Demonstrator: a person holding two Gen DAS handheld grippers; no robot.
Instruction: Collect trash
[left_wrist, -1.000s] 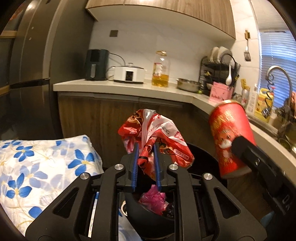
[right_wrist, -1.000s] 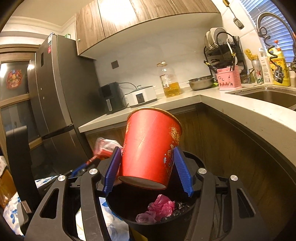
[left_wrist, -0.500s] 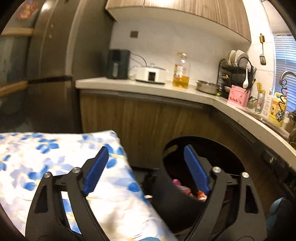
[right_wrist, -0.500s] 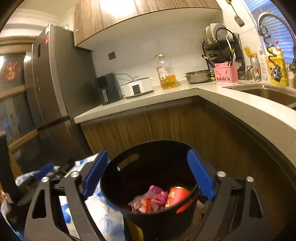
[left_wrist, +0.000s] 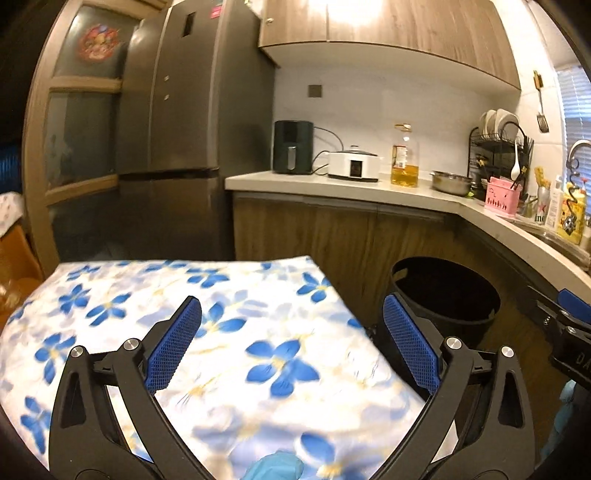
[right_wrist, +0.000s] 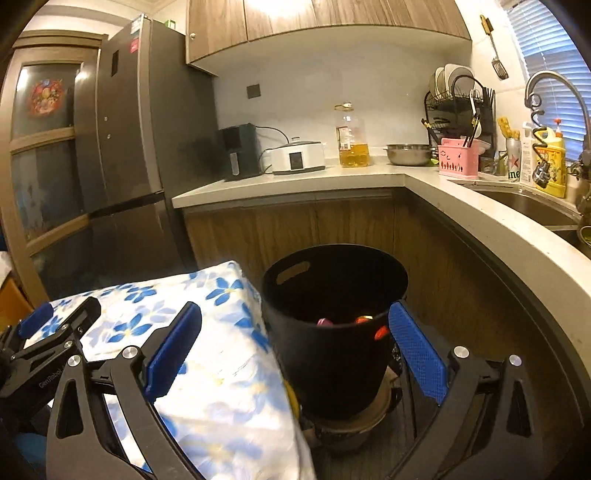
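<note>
Beside the right edge of the floral-cloth counter (right_wrist: 229, 387), the round black plastic bin (right_wrist: 332, 350) holds crumpled pink and red trash (right_wrist: 325, 322), while left gripper (left_wrist: 291, 343) and right gripper (right_wrist: 293, 349), fingers just spread wide, grip nothing.

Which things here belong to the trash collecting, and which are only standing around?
For the job:
- black trash bin
- trash inside it, red and pink pieces
- left claw, open, empty
- right claw, open, empty

Only standing around:
- flowered cloth
- oil bottle
- white cooker
- pink caddy
- fridge
</note>
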